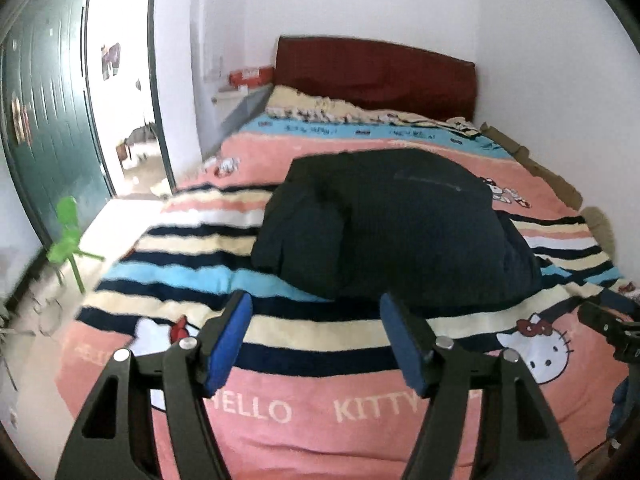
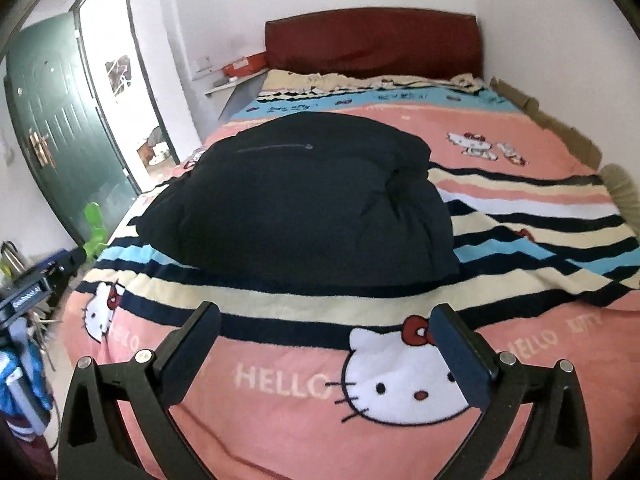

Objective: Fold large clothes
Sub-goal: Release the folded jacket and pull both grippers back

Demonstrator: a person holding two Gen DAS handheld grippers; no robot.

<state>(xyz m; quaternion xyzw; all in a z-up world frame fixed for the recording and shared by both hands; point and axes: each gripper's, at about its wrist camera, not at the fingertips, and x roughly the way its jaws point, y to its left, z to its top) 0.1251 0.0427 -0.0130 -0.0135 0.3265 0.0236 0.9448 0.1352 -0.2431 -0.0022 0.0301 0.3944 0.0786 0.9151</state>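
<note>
Wrist views show left gripper (image 1: pixel 316 336) and right gripper (image 2: pixel 328 352) spread wide, holding nothing.

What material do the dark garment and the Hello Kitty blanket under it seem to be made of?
The dark garment looks like padded synthetic fabric, matte navy or black: it puffs up in soft, quilted bulges. The Hello Kitty blanket looks like fleece or plush, with a fuzzy matte surface and soft-edged print, though blur leaves this uncertain.

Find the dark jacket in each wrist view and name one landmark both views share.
Left wrist: dark jacket lies right of centre on the striped blanket, beyond the open fingers.
Right wrist: jacket lies centre, slightly left.
Shared landmark: red headboard behind it.
</note>
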